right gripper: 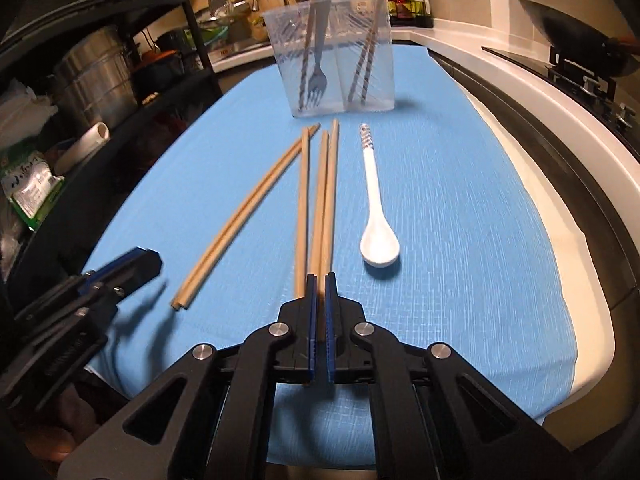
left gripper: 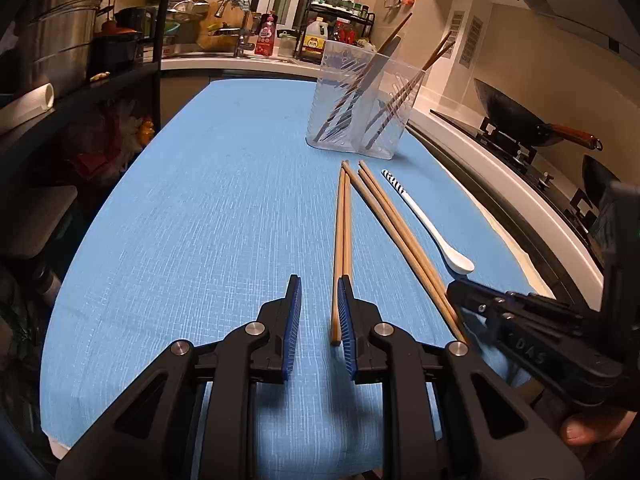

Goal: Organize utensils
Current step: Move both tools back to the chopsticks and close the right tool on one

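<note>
Blue-padded fingers of the right gripper [right gripper: 319, 280] are pressed together on the near ends of a pair of wooden chopsticks [right gripper: 325, 196], which run straight ahead over the blue tablecloth [right gripper: 460, 208]. One loose chopstick [right gripper: 303, 204] lies just to their left, blurred in the right wrist view. Further left, a second pair of chopsticks [right gripper: 244, 212] lies slanted, its near ends beside the left gripper [right gripper: 136, 264].

From the left wrist view, the left gripper [left gripper: 319, 280] has its jaws apart with nothing between them but cloth; its right-hand pad sits just beside that second pair [left gripper: 343, 240], and whether it touches them cannot be told. The right gripper [left gripper: 456, 288] shows at the lower right of that view, closed on its pair [left gripper: 404, 236].

To the right of all the chopsticks lies a white spoon [right gripper: 376, 216], bowl toward the camera, striped handle end pointing away.

Beyond the far tips stands a clear plastic holder [right gripper: 280, 52] with two compartments. In the right wrist view, the left compartment holds a grey fork [right gripper: 319, 60], tines down, and a dark patterned stick. The right compartment holds a pair of dark patterned chopsticks [right gripper: 366, 64], leaning.

A wok [left gripper: 516, 120] sits on the stove at the right.
</note>
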`<state>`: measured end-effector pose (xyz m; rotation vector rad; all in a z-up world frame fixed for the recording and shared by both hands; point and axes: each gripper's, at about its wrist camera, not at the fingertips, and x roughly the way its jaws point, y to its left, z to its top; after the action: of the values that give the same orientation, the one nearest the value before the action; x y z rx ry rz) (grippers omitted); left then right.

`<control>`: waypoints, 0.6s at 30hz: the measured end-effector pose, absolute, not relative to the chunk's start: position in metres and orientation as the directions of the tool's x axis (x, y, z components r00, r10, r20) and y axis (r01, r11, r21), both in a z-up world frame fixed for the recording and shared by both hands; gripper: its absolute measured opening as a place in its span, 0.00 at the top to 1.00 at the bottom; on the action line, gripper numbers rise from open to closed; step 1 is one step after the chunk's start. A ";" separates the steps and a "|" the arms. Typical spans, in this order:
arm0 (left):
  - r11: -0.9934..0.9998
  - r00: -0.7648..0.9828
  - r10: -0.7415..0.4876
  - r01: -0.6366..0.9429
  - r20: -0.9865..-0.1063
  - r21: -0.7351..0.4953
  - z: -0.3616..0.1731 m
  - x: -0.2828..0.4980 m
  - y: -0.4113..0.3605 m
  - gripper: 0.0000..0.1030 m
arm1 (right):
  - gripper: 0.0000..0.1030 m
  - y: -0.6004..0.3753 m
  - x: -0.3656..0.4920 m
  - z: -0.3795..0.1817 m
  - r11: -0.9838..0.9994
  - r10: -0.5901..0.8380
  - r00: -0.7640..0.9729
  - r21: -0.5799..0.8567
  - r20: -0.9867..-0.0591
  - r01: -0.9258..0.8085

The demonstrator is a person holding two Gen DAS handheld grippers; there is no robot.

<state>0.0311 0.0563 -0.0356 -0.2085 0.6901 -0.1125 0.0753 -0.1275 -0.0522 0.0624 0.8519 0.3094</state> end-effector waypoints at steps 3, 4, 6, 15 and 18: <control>0.965 0.754 -0.190 0.025 -0.628 -0.262 -0.040 0.033 0.060 0.82 | 0.94 -0.128 0.074 -0.051 0.961 0.262 0.624 0.143 -0.736 -0.235; 0.961 0.748 -0.196 0.018 -0.634 -0.276 -0.043 0.034 0.062 0.82 | 0.93 -0.130 0.074 -0.053 0.961 0.267 0.619 0.151 -0.739 -0.233; 0.957 0.741 -0.202 0.009 -0.641 -0.291 -0.045 0.036 0.065 0.82 | 0.92 -0.128 0.075 -0.055 0.957 0.277 0.604 0.159 -0.747 -0.243; 0.960 0.723 -0.231 0.061 -0.651 -0.274 -0.052 0.042 0.048 0.82 | 0.95 -0.126 0.070 -0.054 0.961 0.254 0.611 0.128 -0.750 -0.244; 0.981 0.728 -0.163 0.047 -0.666 -0.189 -0.053 0.043 0.043 0.84 | 0.95 -0.125 0.067 -0.054 0.963 0.246 0.611 0.119 -0.753 -0.241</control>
<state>0.0432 0.0428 -0.0530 -0.1633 0.7475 -0.1164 0.0674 -0.1248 -0.0535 0.0056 0.8693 0.2809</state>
